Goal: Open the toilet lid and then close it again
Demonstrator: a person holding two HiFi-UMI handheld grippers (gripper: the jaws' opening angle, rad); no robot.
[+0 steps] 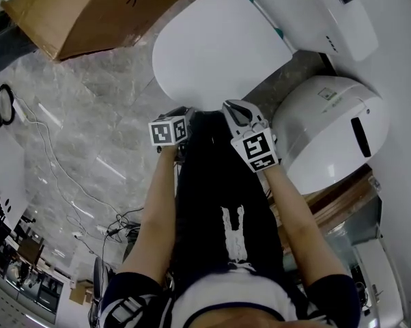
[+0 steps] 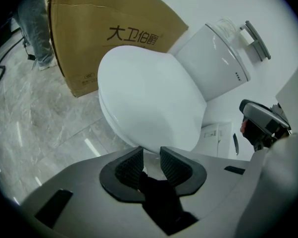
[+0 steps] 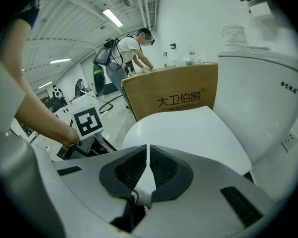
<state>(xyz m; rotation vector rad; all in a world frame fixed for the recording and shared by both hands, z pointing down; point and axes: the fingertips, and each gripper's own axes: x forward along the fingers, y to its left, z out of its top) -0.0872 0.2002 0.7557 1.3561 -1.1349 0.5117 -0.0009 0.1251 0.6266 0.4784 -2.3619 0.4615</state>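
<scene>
While the white oval toilet lid (image 1: pixel 219 46) lay flat and shut over the bowl, with a brown cardboard box (image 1: pixel 89 12) on the grey marble floor (image 1: pixel 89 115) to its left, both grippers hung near its near edge. The left gripper (image 2: pixel 150 155) had its jaws apart with nothing between them, the lid's rim just beyond their tips. The right gripper (image 3: pixel 148 155), beside it, had its jaws closed together and empty.

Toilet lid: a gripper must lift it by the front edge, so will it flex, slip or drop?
The toilet lid looks like one rigid, glossy shell, so it probably stays stiff but may slip in a grip. It lies closed, seemingly hinged at the tank end, so it should swing up, and likely drops if released early.
</scene>
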